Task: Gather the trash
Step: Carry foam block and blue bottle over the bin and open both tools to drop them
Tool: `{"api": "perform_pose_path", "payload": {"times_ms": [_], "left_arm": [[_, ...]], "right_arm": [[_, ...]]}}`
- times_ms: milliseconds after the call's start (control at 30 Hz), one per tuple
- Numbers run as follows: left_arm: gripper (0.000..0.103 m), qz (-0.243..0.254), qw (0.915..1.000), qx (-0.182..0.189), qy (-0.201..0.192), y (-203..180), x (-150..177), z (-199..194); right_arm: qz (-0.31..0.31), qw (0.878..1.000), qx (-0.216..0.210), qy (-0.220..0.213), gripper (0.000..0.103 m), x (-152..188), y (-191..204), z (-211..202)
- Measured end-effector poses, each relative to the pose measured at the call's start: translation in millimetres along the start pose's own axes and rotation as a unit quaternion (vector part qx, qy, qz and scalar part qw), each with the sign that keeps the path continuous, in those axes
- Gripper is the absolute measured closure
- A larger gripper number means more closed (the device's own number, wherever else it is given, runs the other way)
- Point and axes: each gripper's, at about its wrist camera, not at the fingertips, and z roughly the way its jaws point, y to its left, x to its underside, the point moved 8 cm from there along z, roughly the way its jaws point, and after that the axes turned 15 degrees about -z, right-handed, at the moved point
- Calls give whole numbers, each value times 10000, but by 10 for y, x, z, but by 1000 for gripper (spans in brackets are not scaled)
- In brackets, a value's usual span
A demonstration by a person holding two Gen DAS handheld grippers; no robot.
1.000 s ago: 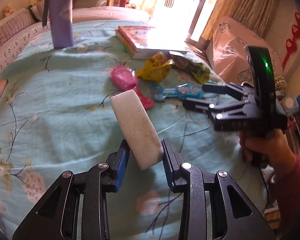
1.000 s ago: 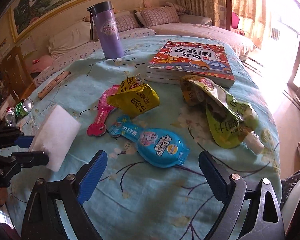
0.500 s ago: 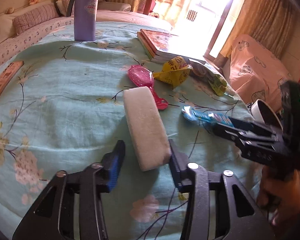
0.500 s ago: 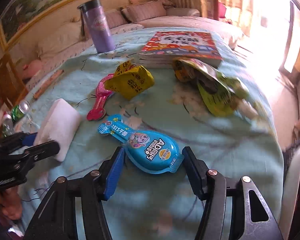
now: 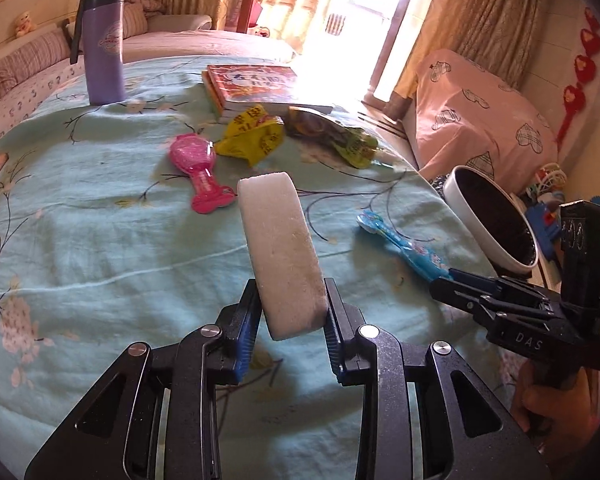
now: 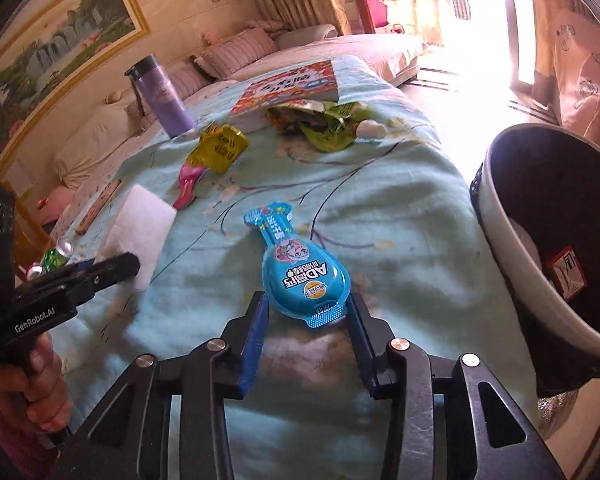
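My left gripper (image 5: 290, 304) is shut on a white foam block (image 5: 278, 236) that sticks up out of its jaws above the bedspread. Seen from the right wrist, that block (image 6: 140, 236) and the left gripper (image 6: 116, 268) are at the left. The jaws of my right gripper (image 6: 306, 312) are closing, and their pads press on the wide end of a blue drink pouch (image 6: 304, 272). In the left wrist view the pouch (image 5: 404, 246) juts out of the right gripper (image 5: 444, 280). A yellow wrapper (image 5: 252, 140) and a green pouch (image 5: 340, 136) lie further back.
A white bin with a black liner (image 6: 496, 224) stands off the bed's right edge, close to the right gripper. On the bed are a pink brush (image 5: 200, 172), a purple tumbler (image 5: 100, 48) and a stack of books (image 5: 256, 84). Cans (image 6: 56, 256) lie beyond the left edge.
The right gripper's jaws went from wide open around the blue pouch to closed on it, and it swung right toward the bin. The left gripper carried the white block the same way.
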Motion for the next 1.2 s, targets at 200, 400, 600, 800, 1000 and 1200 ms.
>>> {"api": "perform_pose_path", "payload": {"times_ms": [200,400,600,800,1000,1200], "left_arm": [[75,80,10000,-15,32,-49,66,-26],[75,68,9999,-45,123,-62,122,-15],[75,240,9996,-4,122,-207,146,-35],[75,468,9984,183,241,-504,181,45],[75,847,9948,468,323,-990,219,107],[75,1152,9901,689,404,-1418,242,162]], "right_arm": [[-244,9996,97,105,78,0,79,-30],[-516,9985,176,78,48,-140,105,103],[-498,9986,156,129,58,-173,61,215],[10,9995,142,-289,58,-81,-177,-163],[413,9965,329,-641,58,9,-523,-622],[688,9917,663,-855,58,114,-869,-971]]}}
